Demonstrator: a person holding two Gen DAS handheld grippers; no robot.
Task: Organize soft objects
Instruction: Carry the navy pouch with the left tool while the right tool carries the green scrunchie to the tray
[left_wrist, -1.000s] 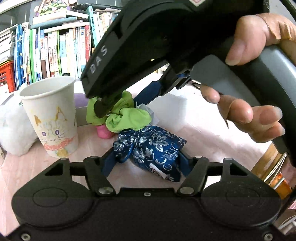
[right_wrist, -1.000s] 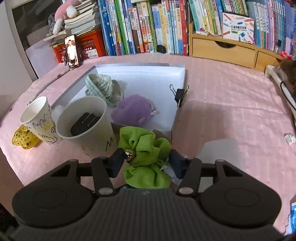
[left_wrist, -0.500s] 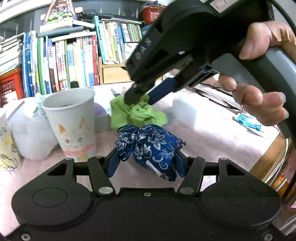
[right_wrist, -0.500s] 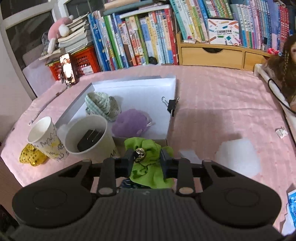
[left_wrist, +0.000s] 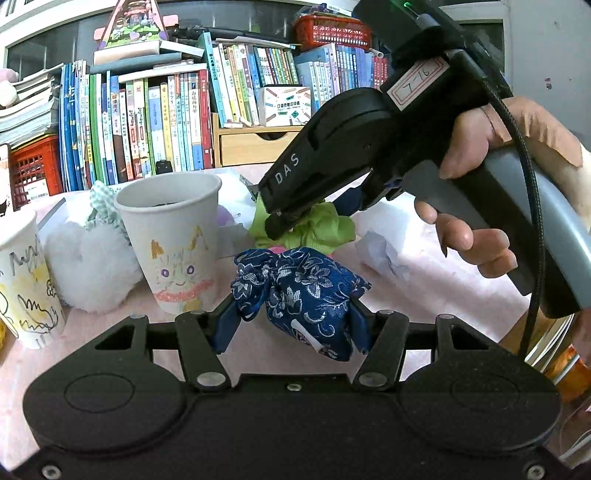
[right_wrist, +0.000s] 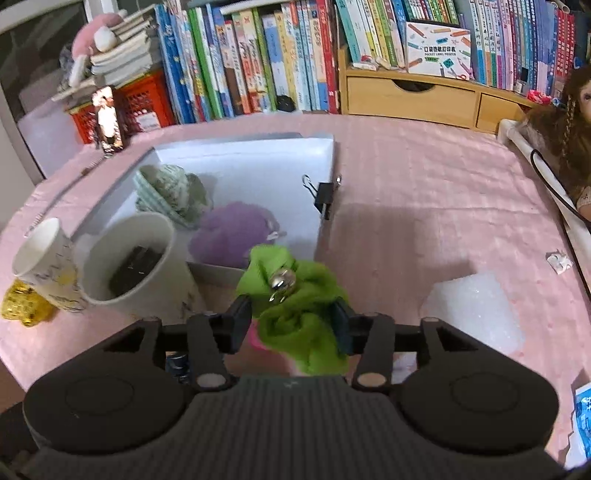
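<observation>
Left wrist view: left gripper (left_wrist: 291, 325) clenched on blue floral pouch (left_wrist: 303, 291), lifted off pink table (left_wrist: 424, 280) near paper cup (left_wrist: 173, 240). Pouch looks soft and light; grip across its bulk suits it

Right wrist view: right gripper (right_wrist: 291, 321), jaws just opened wider, green cloth bundle (right_wrist: 299, 314) between them, right pad touching, left pad apart. Floppy, may slip. White tray (right_wrist: 325, 155) just ahead

I am in a home study or child's room: rows of children's books (right_wrist: 258, 62) line the back of my pink-covered desk (right_wrist: 424, 192), with a wooden drawer unit (right_wrist: 406, 98), hand-drawn paper cups (left_wrist: 173, 240) and plush toys (right_wrist: 98, 35) around.
</observation>
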